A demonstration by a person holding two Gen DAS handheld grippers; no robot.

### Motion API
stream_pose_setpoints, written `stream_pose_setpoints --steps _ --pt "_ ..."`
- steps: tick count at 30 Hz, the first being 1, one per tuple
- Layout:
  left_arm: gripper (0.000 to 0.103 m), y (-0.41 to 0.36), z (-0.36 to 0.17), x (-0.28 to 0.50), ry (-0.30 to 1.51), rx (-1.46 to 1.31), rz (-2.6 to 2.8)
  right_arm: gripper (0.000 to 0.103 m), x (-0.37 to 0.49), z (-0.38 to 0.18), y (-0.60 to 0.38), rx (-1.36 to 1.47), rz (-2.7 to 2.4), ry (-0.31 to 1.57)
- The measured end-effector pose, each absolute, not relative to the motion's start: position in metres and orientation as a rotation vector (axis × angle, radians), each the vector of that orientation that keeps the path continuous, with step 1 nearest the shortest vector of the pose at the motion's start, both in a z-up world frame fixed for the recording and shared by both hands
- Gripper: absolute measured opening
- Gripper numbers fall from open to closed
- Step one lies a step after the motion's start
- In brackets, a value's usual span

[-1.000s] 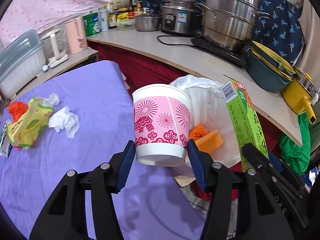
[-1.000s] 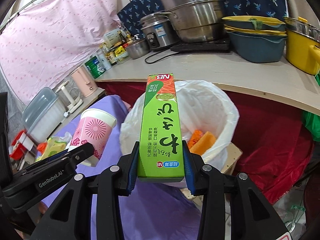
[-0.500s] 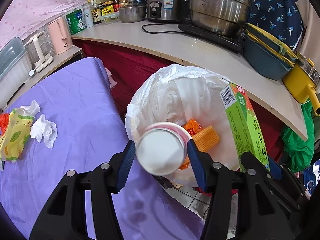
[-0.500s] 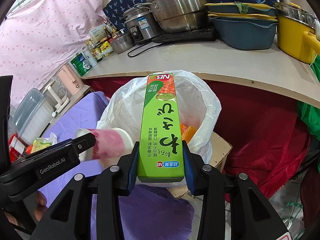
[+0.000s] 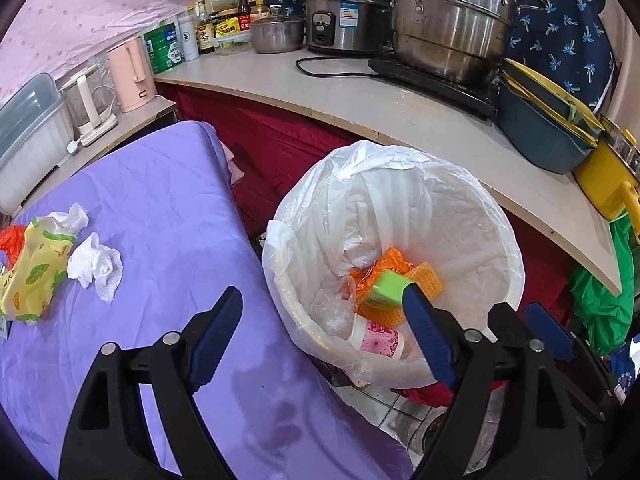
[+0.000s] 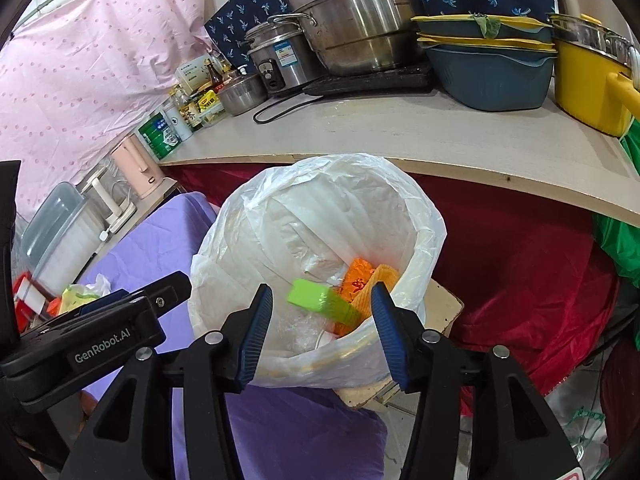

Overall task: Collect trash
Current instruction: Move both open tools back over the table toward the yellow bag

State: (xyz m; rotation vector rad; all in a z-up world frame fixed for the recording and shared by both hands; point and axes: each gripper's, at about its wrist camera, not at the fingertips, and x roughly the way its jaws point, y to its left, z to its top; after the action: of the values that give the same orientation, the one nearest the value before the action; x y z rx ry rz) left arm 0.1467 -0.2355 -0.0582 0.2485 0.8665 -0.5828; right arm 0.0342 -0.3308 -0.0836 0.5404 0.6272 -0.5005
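Observation:
The white-lined trash bin (image 5: 500, 236) stands beside the purple table; it also shows in the right wrist view (image 6: 424, 216). The pink paper cup (image 5: 378, 340) lies in it. The green box (image 5: 386, 288) is in the bin, blurred, in the right wrist view (image 6: 316, 300) too. My left gripper (image 5: 320, 320) is open and empty over the bin's near edge. My right gripper (image 6: 320, 316) is open and empty above the bin. Crumpled white tissues (image 5: 96, 266) and a yellow-green wrapper (image 5: 32, 276) lie on the purple table (image 5: 160, 208).
Orange packaging (image 5: 400, 272) lies in the bin. A curved counter (image 5: 400, 108) behind holds steel pots (image 5: 448, 20), a rice cooker, bottles, stacked basins (image 5: 548, 136) and a yellow pot. A pink kettle (image 5: 130, 74) and clear container stand at left. A green bag (image 5: 600, 300) hangs right.
Both grippers opened. The pink cup dropped from the left gripper into the bin, and the green box left the right gripper and is falling into the bin.

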Motion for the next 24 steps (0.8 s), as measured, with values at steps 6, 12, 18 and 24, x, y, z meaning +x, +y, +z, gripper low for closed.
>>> stream_pose_setpoints --steps 6,12,18,24 --pt "0.078 -0.224 -0.054 0.151 0.867 0.223 -0.566 0.052 0.034 -0.076 -0.324 0.530 -0.500 0.617" --pt "0.078 -0.207 -0.047 0.154 0.860 0.194 -0.545 0.054 0.035 -0.066 -0.313 0.517 -0.487 0.601" --pt "0.078 -0.188 -0.039 0.157 0.849 0.160 -0.522 0.054 0.041 -0.056 -0.298 0.490 -0.461 0.600" --pt "0.078 -0.154 -0.037 0.163 0.851 0.119 -0.484 0.054 0.053 -0.049 -0.274 0.461 -0.419 0.607"
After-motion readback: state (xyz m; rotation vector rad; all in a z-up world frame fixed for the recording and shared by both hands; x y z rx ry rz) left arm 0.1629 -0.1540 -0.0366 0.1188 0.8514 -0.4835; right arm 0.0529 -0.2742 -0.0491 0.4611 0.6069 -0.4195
